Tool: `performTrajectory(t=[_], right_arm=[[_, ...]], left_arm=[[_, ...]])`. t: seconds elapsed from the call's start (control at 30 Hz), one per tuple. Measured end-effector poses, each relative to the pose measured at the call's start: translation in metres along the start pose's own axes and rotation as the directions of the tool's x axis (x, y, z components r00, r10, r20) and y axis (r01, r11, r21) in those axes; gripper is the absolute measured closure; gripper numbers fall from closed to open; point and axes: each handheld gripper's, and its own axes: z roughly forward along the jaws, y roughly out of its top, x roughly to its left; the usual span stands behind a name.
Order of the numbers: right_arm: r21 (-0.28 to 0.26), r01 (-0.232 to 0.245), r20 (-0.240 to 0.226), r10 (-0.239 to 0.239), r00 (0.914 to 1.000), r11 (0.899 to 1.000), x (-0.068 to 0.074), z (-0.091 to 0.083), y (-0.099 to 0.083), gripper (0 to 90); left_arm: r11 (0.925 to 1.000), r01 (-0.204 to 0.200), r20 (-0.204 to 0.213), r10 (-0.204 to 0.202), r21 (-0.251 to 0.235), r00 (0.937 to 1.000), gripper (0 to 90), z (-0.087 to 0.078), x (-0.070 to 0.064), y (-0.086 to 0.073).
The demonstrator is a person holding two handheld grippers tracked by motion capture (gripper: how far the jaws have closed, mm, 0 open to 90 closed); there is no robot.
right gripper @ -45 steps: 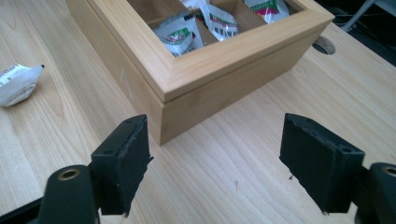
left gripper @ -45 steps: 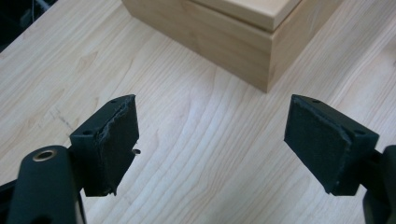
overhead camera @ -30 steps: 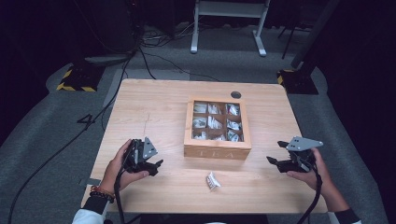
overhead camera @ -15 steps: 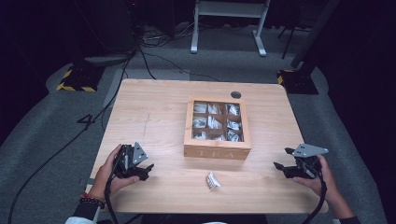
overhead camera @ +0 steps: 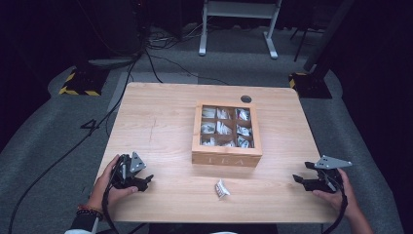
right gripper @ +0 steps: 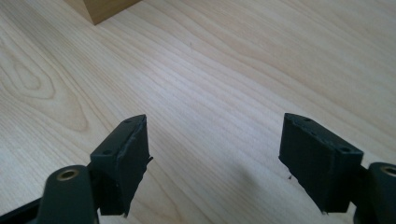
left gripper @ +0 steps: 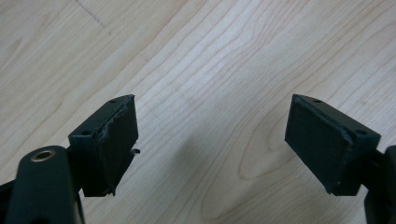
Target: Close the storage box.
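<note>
Dark floor rings the wooden counter where we hold the left gripper and right gripper with jaws wide and empty, the tea bag lying between them before the tea box, light, crushable, probably best pinched at its edge.

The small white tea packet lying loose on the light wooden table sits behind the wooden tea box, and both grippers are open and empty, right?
Not quite. The high view shows the small white tea packet in front of the wooden tea box, toward the person, on the light wooden table. The left gripper and right gripper are indeed open and empty.
</note>
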Motion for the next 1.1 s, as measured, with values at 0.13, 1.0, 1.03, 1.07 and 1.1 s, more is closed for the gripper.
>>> performTrajectory(t=[0.13,1.0,1.03,1.07,1.1], right_arm=[[-0.005,-0.053,-0.005,0.053,0.9986,0.999,-0.006,0.000,-0.013,23.9],[-0.029,-0.136,0.061,0.138,0.9886,0.990,-0.011,-0.001,-0.032,20.3],[-0.029,-0.137,0.062,0.138,0.9885,0.990,-0.011,-0.001,-0.032,20.3],[-0.029,-0.137,0.062,0.139,0.9884,0.990,-0.011,-0.001,-0.032,20.4],[-0.029,-0.137,0.062,0.139,0.9884,0.990,-0.011,-0.001,-0.032,20.3]], left_arm=[[0.9992,0.040,0.016,-0.040,-0.005,0.9991,17.7,0.001,0.005,-0.009],[0.9713,0.218,0.124,-0.206,-0.094,0.9706,15.8,0.002,0.020,-0.044],[0.9713,0.219,0.124,-0.207,-0.094,0.9706,15.8,0.002,0.020,-0.044],[0.9714,0.218,0.124,-0.206,-0.094,0.9706,15.8,0.002,0.020,-0.044],[0.9713,0.218,0.124,-0.206,-0.094,0.9706,15.8,0.002,0.020,-0.044]])
